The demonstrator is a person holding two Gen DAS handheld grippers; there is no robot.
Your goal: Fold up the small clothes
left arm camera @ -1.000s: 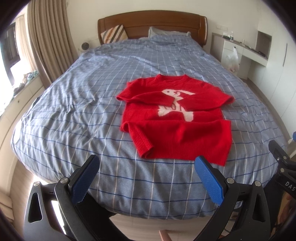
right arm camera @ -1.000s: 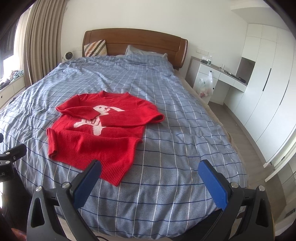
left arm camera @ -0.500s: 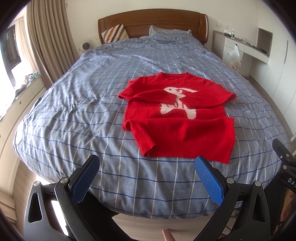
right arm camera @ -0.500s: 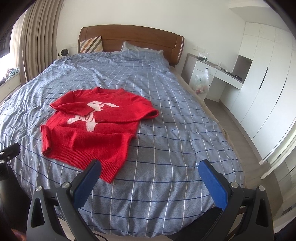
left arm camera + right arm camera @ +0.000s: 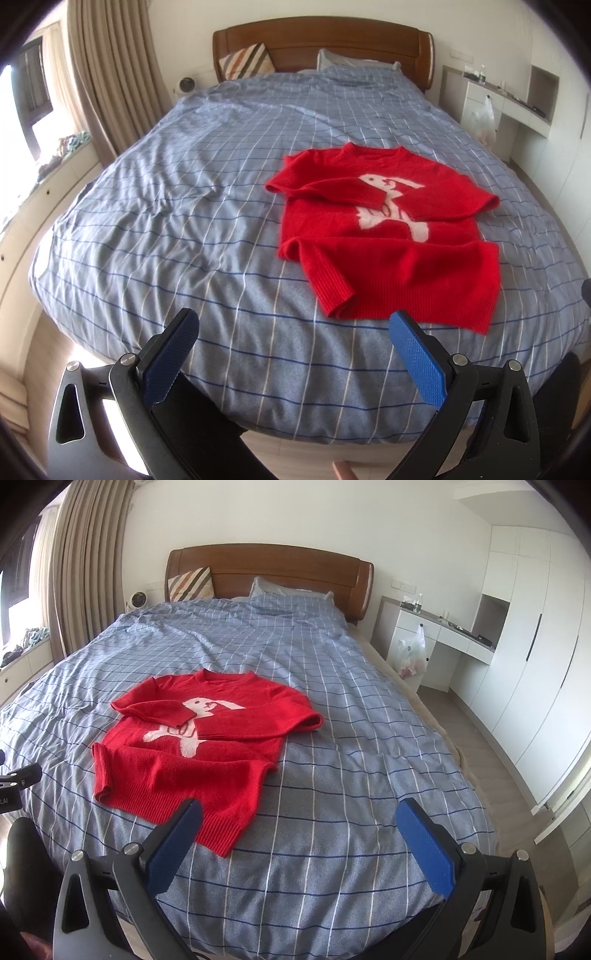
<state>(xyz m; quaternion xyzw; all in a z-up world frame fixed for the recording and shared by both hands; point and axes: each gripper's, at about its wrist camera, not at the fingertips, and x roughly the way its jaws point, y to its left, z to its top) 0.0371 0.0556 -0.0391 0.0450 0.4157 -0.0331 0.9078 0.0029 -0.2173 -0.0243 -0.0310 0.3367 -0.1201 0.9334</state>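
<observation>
i've swung the left gripper (image 5: 293,334) leftward over the last second, so the red sweater (image 5: 384,236) now sits ahead and to its right, on the bed (image 5: 184,221). the right gripper (image 5: 301,821) has it ahead-left. both grippers gape wide, holding nothing. sleeves crossed, hem turned up: folding looks midway.

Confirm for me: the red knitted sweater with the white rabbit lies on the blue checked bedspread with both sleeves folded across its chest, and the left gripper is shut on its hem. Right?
Not quite. The left gripper is open and holds nothing, short of the hem, as the left wrist view shows. The red knitted sweater does lie on the blue checked bedspread, sleeves folded across the chest.
</observation>
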